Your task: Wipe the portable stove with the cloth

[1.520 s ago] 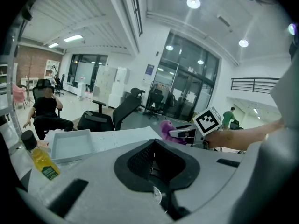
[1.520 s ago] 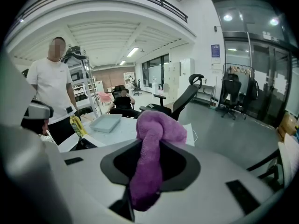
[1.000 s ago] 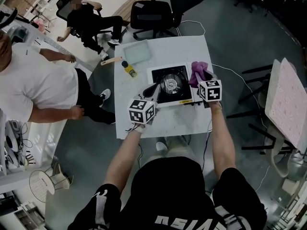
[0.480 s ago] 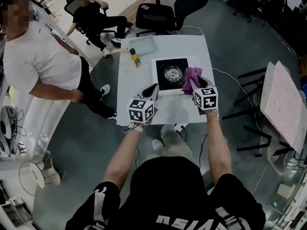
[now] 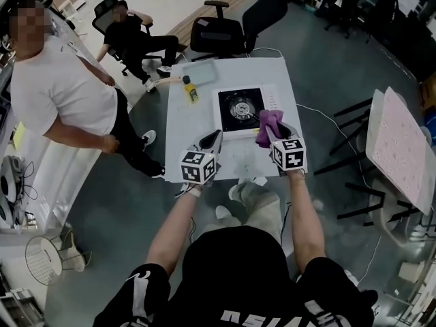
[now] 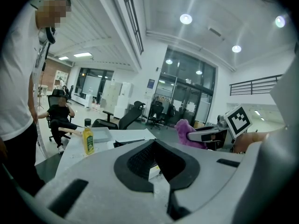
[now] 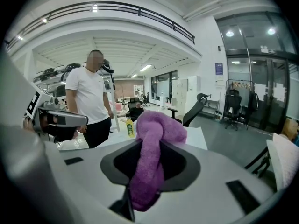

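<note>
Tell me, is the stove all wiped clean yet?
Done: the cloth is picked up. The right gripper has its jaws shut on it.
In hand: the cloth is held up by the near right corner of the stove, not pressed on it.
Left: rubbing the stove top. I can't tell from here if any of it is wiped already.

On your table (image 5: 182,136), the stove (image 5: 240,107) sits right of bottle (image 5: 191,91) and tray (image 5: 197,71), cloth (image 5: 267,122) above its near-right corner.
</note>
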Demonstrator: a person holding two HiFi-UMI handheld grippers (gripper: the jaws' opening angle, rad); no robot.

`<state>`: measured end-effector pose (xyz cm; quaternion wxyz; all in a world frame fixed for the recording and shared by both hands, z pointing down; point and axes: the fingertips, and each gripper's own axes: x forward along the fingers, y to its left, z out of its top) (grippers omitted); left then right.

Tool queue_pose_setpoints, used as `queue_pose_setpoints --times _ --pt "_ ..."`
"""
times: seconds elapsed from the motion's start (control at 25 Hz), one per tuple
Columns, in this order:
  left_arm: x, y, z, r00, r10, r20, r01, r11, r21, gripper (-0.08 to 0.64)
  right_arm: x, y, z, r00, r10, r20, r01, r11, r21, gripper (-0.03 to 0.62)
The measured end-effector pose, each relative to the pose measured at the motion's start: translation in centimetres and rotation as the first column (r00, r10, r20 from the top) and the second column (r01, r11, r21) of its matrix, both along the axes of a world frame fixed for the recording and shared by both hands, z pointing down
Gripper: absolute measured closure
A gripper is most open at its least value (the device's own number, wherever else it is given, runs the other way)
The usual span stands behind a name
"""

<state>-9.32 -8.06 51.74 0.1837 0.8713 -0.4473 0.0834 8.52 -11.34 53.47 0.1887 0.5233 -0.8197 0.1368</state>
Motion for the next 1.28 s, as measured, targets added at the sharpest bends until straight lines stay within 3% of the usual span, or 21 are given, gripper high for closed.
queue_pose_setpoints --times 1.28 --pt "2.5 2.3 -0.9 0.999 0.033 0.011 -0.033 0.999 0.032 0.551 1.7 4.0 -0.2 0.999 0.013 0.033 -0.013 1.000 0.012 0.484"
